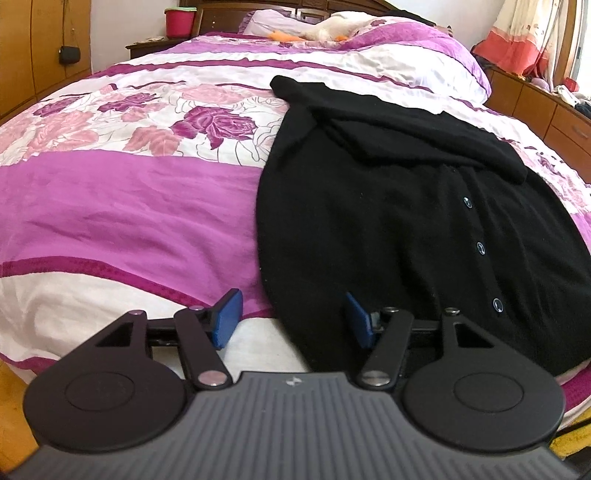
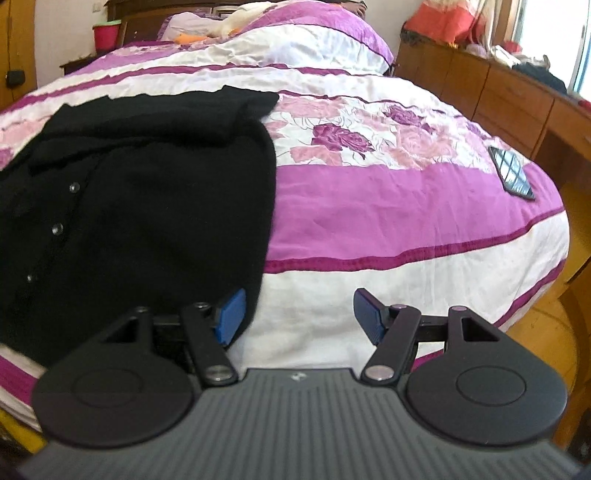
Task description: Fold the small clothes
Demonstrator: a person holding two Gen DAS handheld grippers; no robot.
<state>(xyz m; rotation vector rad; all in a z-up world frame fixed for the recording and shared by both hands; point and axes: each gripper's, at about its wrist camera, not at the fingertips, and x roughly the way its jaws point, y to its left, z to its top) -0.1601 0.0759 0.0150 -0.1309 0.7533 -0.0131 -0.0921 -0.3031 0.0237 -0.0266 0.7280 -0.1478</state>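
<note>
A black buttoned cardigan (image 1: 369, 221) lies spread on the purple and white floral bedspread (image 1: 129, 206), its sleeves folded across its upper part. In the left wrist view my left gripper (image 1: 293, 321) hovers over the cardigan's near left hem corner. Its blue pads (image 1: 227, 317) stand apart, with the hem edge and bare sheet between them and nothing pinched. In the right wrist view the cardigan (image 2: 147, 203) fills the left side. My right gripper (image 2: 299, 315) is open at the garment's near right edge, with its left pad (image 2: 232, 314) over the black cloth and white sheet between the fingers.
A dark diamond-patterned flat object (image 2: 511, 171) lies on the bed's right side. Pillows (image 1: 388, 48) are at the head, and a red bucket (image 1: 180, 22) stands on a nightstand. A wooden dresser (image 2: 498, 88) runs along the right wall. The bed's near edge drops to a wooden floor (image 2: 546, 314).
</note>
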